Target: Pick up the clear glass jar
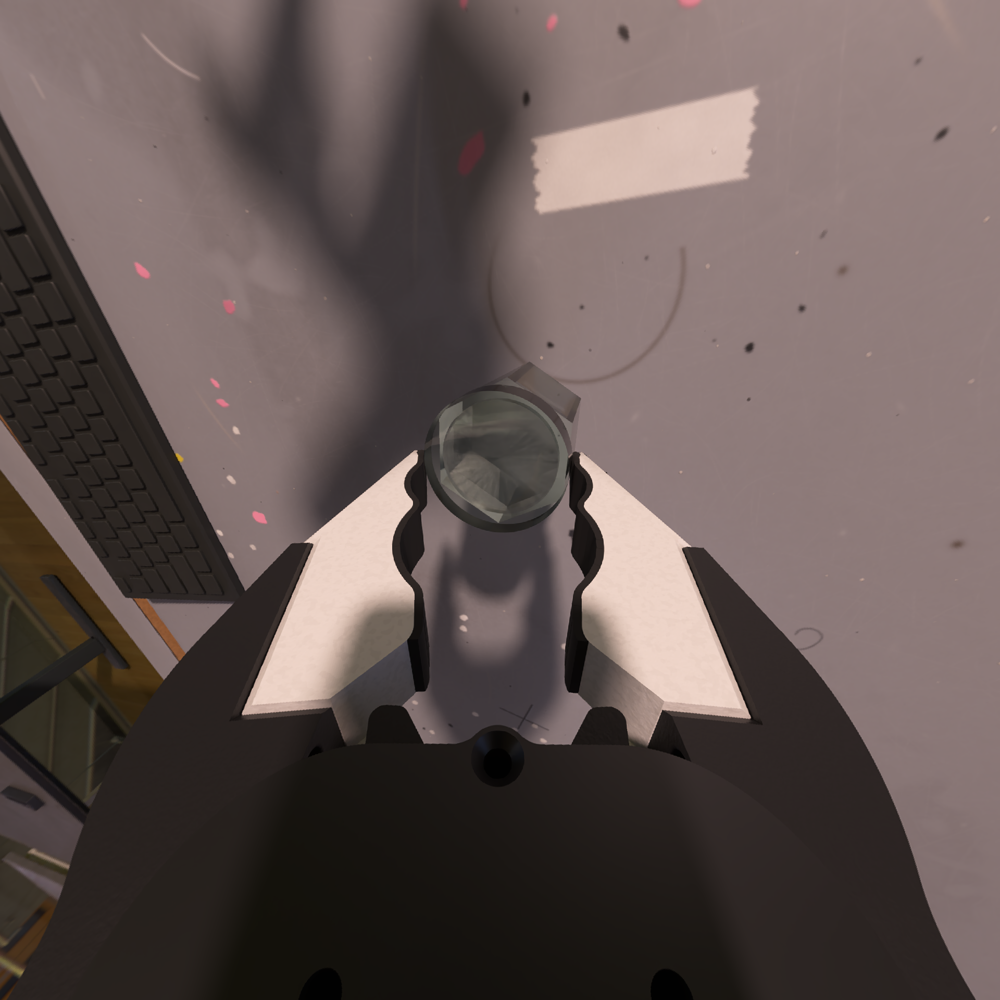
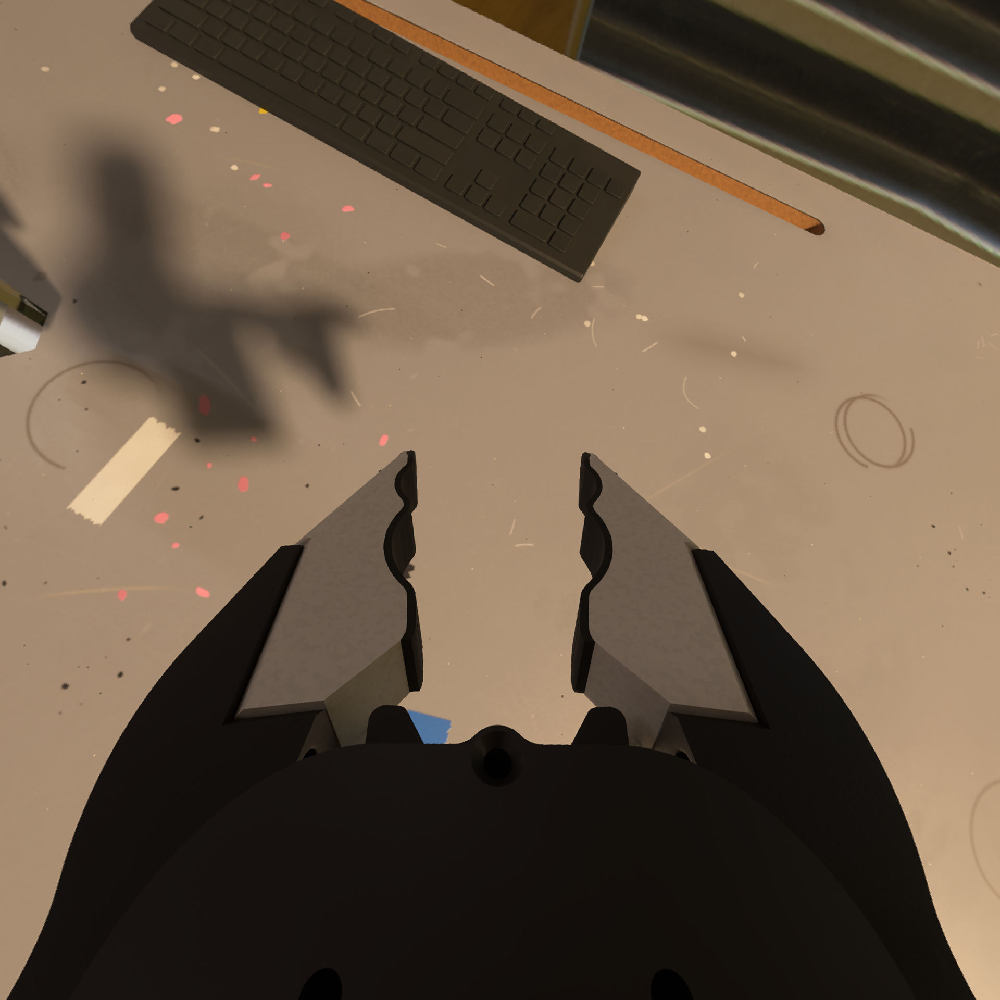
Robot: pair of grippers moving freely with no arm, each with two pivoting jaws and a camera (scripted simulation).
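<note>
The clear glass jar [image 1: 500,449] is seen from above, with its round mouth toward the camera and its faceted body angling away to the upper right. My left gripper [image 1: 495,476] is shut on the jar, with both fingertips pressed against its rim. It holds the jar above the grey table [image 1: 757,433], and the jar's shadow falls on the table below it. My right gripper [image 2: 498,460] is open and empty over the table [image 2: 703,541]. The jar does not show in the right wrist view.
A black keyboard [image 1: 81,406] lies at the left near the table edge; it also shows in the right wrist view [image 2: 389,119]. A strip of pale tape [image 1: 644,151] is stuck to the table beyond the jar; it also shows in the right wrist view [image 2: 124,471]. The table's orange edge [image 2: 595,119] runs behind the keyboard.
</note>
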